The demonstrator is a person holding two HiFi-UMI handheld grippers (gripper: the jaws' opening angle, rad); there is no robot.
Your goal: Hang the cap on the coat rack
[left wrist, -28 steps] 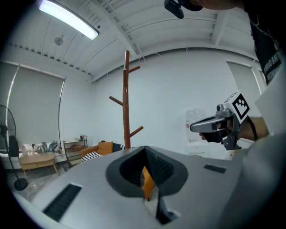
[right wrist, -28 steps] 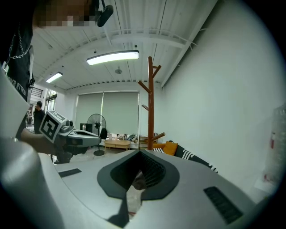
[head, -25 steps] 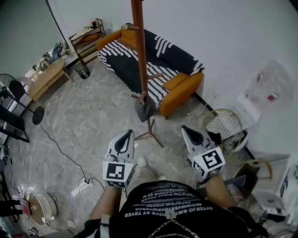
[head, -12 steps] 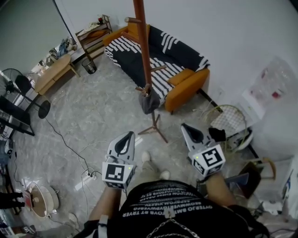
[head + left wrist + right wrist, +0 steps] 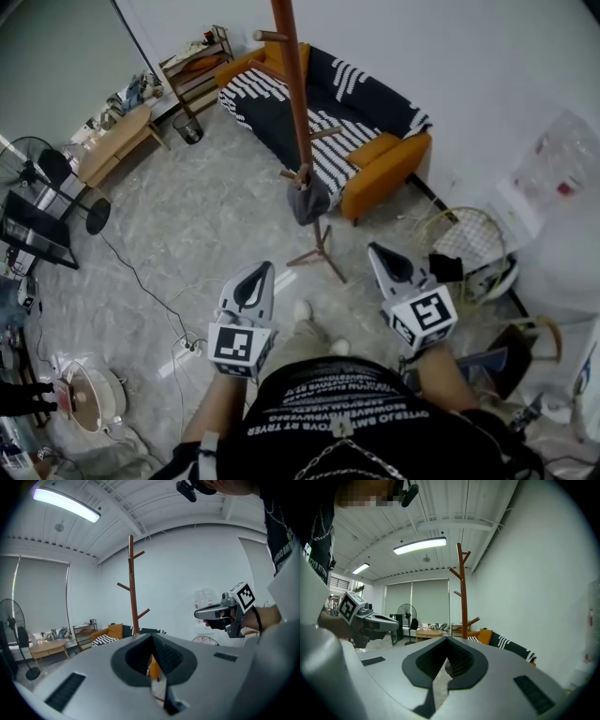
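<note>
1. Grey cap [image 5: 309, 202] hangs on a low peg of the coat rack [image 5: 294, 94], in front of the orange sofa [image 5: 380, 155].
2. Left gripper [image 5: 255, 274]: jaws closed, nothing held, well short of the rack.
3. Right gripper [image 5: 380, 255]: jaws closed, empty, level beside the left.

Two empty claws held out in front of the body.
The left claw [image 5: 260, 270] and right claw [image 5: 377, 251] pointed forward side by side, well apart, each tipped slightly downward. Each marker cube [image 5: 237, 345] sat at the rear end, nearest the person. Both claws had their jaws together, with nothing between them. The left forearm [image 5: 211, 417] and right forearm [image 5: 439, 380] reached out from either side of the torso [image 5: 342, 412], one behind each claw.
</note>
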